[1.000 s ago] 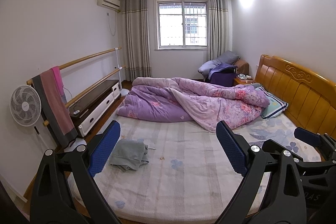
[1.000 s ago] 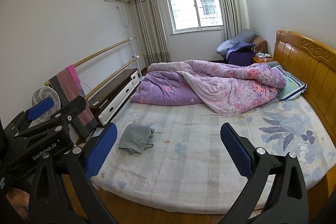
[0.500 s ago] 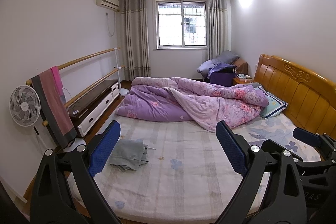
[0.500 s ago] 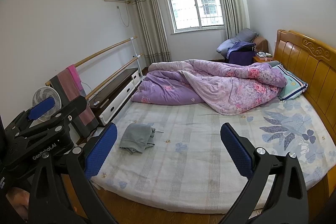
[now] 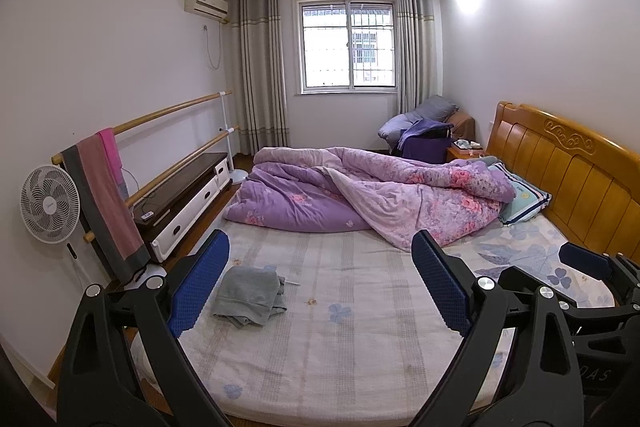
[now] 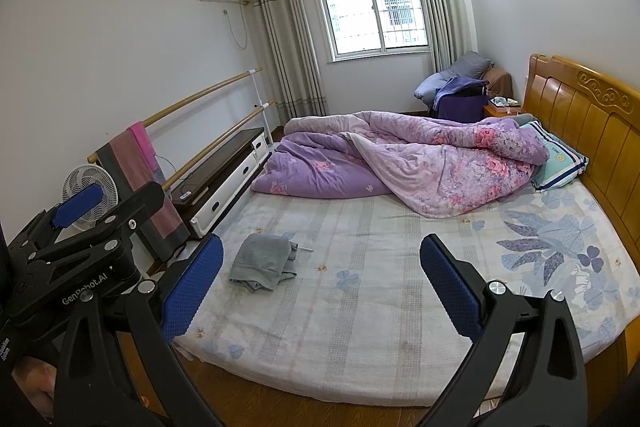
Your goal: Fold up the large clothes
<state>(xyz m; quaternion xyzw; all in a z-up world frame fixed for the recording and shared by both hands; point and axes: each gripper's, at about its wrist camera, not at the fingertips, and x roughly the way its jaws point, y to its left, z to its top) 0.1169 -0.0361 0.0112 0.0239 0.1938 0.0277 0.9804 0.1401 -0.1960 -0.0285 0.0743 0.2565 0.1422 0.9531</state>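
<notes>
A crumpled grey garment [image 5: 250, 295] lies on the bed's near left part; it also shows in the right wrist view [image 6: 264, 261]. My left gripper [image 5: 320, 285] is open and empty, held above the bed's foot edge, with the garment just inside its left finger. My right gripper [image 6: 320, 283] is open and empty, held back from the bed's foot, the garment between its fingers in view. The right gripper shows at the right edge of the left wrist view [image 5: 588, 267], and the left gripper at the left of the right wrist view [image 6: 80, 211].
A rumpled purple floral duvet [image 5: 372, 195] fills the far half of the bed [image 5: 344, 339]. A pillow [image 5: 524, 197] lies by the wooden headboard [image 5: 572, 179]. At left stand a fan [image 5: 50, 205], wooden rails with a hanging towel [image 5: 108, 195] and a low cabinet [image 5: 180, 197].
Both views have shifted only slightly. The garment has not moved and both grippers stay open.
</notes>
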